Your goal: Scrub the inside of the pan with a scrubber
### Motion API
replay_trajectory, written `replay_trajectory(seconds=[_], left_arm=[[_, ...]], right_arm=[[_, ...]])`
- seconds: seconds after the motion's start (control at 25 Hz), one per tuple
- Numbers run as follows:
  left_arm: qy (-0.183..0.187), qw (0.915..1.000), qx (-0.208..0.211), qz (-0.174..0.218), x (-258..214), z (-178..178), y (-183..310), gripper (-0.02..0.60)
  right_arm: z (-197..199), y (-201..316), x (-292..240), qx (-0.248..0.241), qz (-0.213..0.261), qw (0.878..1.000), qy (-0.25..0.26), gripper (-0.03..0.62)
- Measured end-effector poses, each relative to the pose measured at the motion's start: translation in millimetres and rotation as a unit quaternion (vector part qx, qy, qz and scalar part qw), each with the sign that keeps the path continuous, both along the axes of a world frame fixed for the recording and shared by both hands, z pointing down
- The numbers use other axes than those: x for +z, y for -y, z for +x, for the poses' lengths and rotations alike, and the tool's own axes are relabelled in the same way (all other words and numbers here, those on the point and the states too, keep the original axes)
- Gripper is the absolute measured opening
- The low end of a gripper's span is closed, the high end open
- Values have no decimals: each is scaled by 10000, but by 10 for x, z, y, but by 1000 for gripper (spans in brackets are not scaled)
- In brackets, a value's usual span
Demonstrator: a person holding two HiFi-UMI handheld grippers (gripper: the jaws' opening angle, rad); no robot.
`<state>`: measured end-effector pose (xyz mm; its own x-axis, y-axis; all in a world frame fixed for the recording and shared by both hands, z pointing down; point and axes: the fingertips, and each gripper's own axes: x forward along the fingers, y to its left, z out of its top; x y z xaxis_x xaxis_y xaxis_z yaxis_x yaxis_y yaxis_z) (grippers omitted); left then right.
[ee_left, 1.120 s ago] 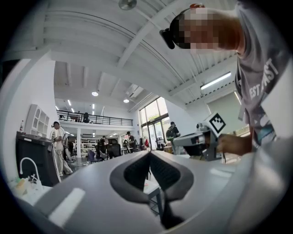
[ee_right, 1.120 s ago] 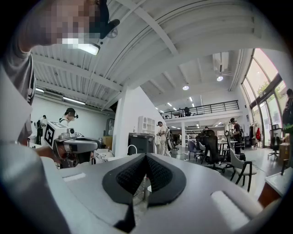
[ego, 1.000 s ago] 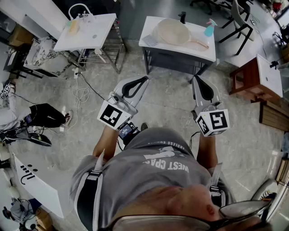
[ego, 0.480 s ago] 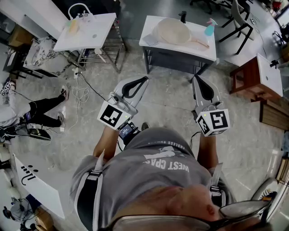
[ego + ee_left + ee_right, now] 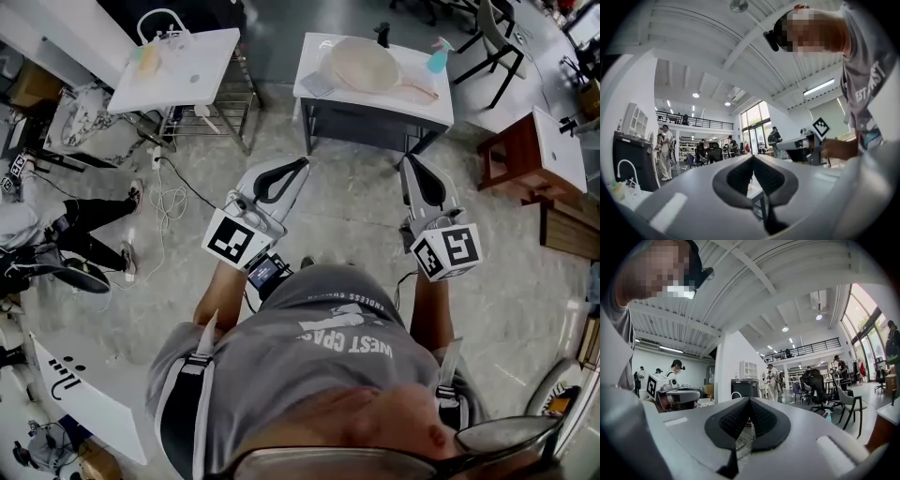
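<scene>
Floor (image 5: 356, 211): pale, marbled tile, with loose white cable lying at the left.

Worktop (image 5: 441, 111): white top on a dark frame, far side of the floor from the person holding the grippers. A second white worktop (image 5: 211, 56) stands to its left, apart from it, on a metal frame.

Person (image 5: 309, 375): grey shirt, both forearms out in front, one gripper in each hand.

Pan (image 5: 361, 64): pale and round, flat on the dark-framed worktop, handle pointing right. Well apart from both grippers.

Left gripper (image 5: 298, 167): held level over bare floor, pointing towards the worktop. Jaws together at the tips, nothing between them.

Right gripper (image 5: 408, 161): beside the left one, level, also pointing at the worktop. Jaws pressed together, empty.

Spray bottle (image 5: 437, 56): teal, upright, near the worktop's right back corner.

Grey pad (image 5: 316, 84): small, square, just beside the pan's left rim.
</scene>
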<state>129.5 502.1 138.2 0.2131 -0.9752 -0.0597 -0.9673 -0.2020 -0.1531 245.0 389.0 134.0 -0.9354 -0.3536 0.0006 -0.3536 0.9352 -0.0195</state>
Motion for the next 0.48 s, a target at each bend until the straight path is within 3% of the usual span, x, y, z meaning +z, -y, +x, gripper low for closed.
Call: replay_trajectory(seconds=[0.48], left_arm=[[-164, 9999, 49, 7, -1, -561, 37, 0]], right_arm=[[-537, 23, 14, 126, -53, 9999, -36, 2]])
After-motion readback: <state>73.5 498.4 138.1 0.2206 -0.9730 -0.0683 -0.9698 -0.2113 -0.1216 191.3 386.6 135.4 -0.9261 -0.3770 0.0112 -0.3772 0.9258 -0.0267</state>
